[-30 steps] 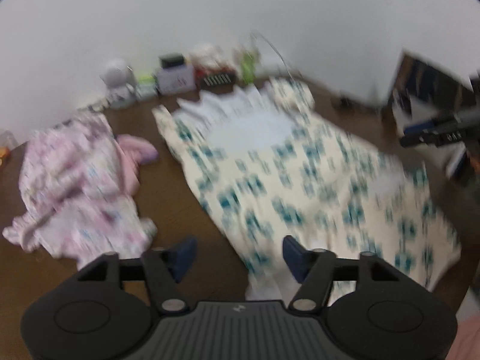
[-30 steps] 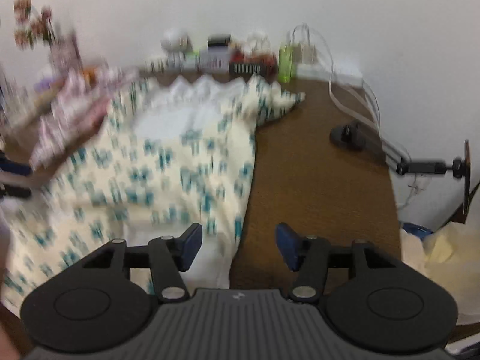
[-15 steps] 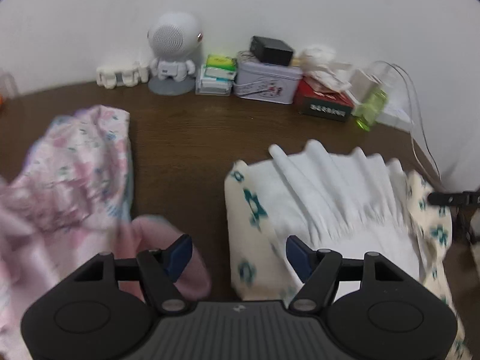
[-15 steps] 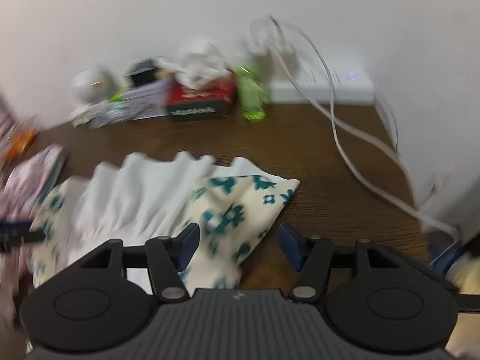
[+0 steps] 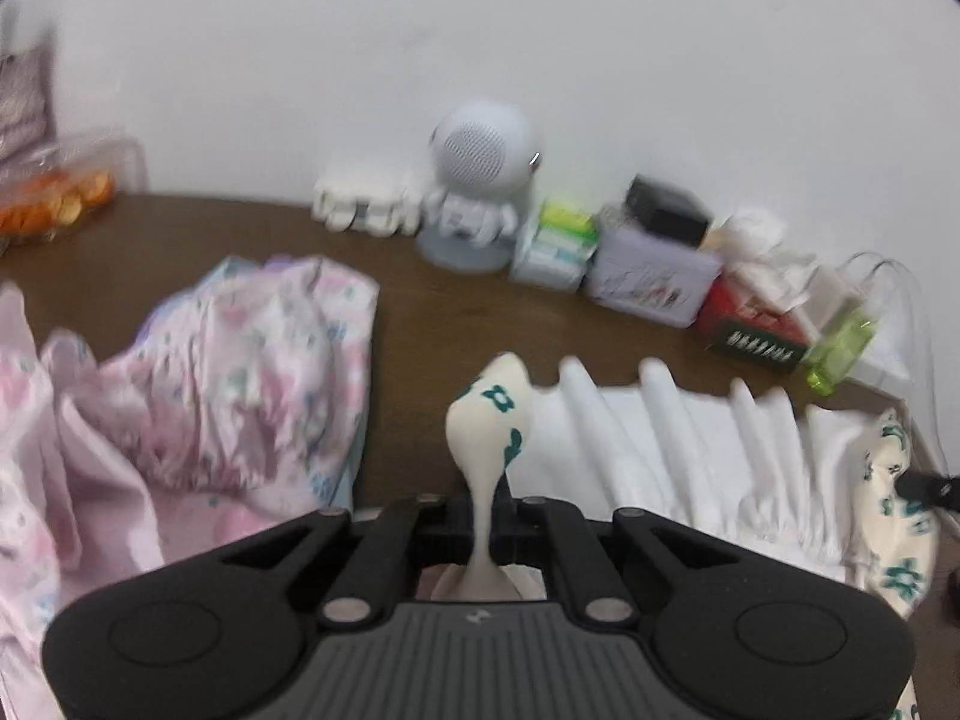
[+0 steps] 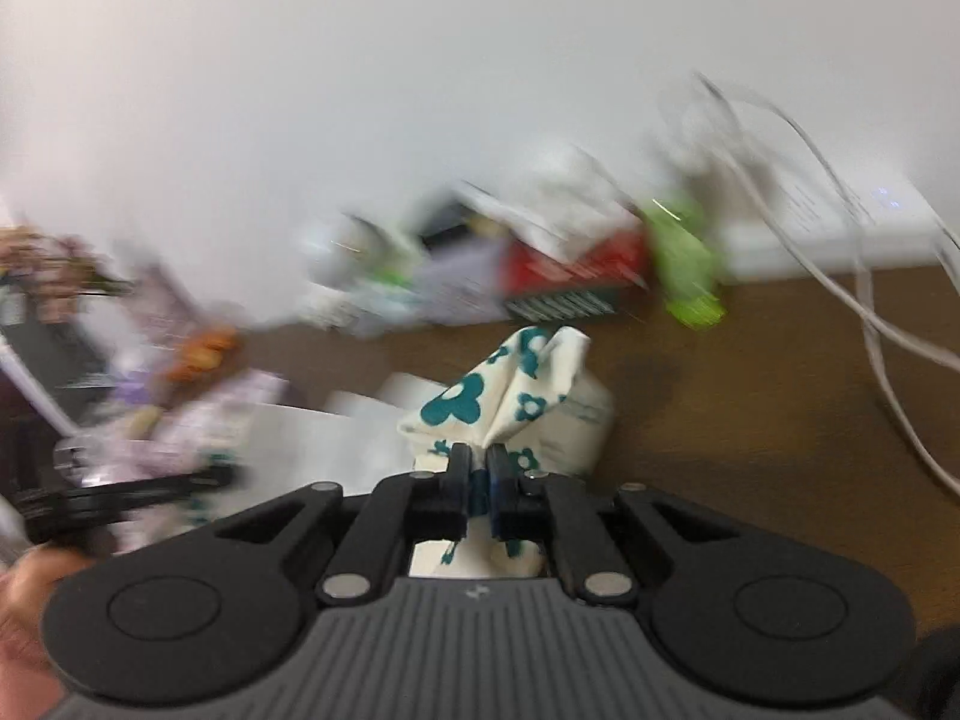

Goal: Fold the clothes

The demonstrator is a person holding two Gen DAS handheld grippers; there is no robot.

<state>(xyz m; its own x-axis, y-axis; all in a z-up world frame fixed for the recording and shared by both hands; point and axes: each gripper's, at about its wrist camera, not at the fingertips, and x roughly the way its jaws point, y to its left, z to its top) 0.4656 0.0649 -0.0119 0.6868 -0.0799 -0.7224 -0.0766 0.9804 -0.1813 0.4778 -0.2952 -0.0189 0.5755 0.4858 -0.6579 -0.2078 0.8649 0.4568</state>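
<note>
A cream garment with teal flowers and a white pleated inner side (image 5: 690, 450) lies on the brown table (image 5: 408, 324). My left gripper (image 5: 483, 516) is shut on its far left corner, which sticks up between the fingers. My right gripper (image 6: 478, 480) is shut on the garment's far right corner (image 6: 510, 384), bunched above the fingers. The right wrist view is blurred. The left gripper shows at the left of the right wrist view (image 6: 120, 495).
A pink floral garment (image 5: 198, 396) lies crumpled at the left. Along the back wall stand a white round speaker figure (image 5: 480, 192), small boxes (image 5: 648, 276), a red tissue box (image 5: 756, 330) and a green bottle (image 5: 840, 342). White cables (image 6: 870, 276) run at the right.
Both grippers were open above the garment's far edge half a second ago. Both have since closed on its two far corners, and the corners are now bunched up between the fingers.
</note>
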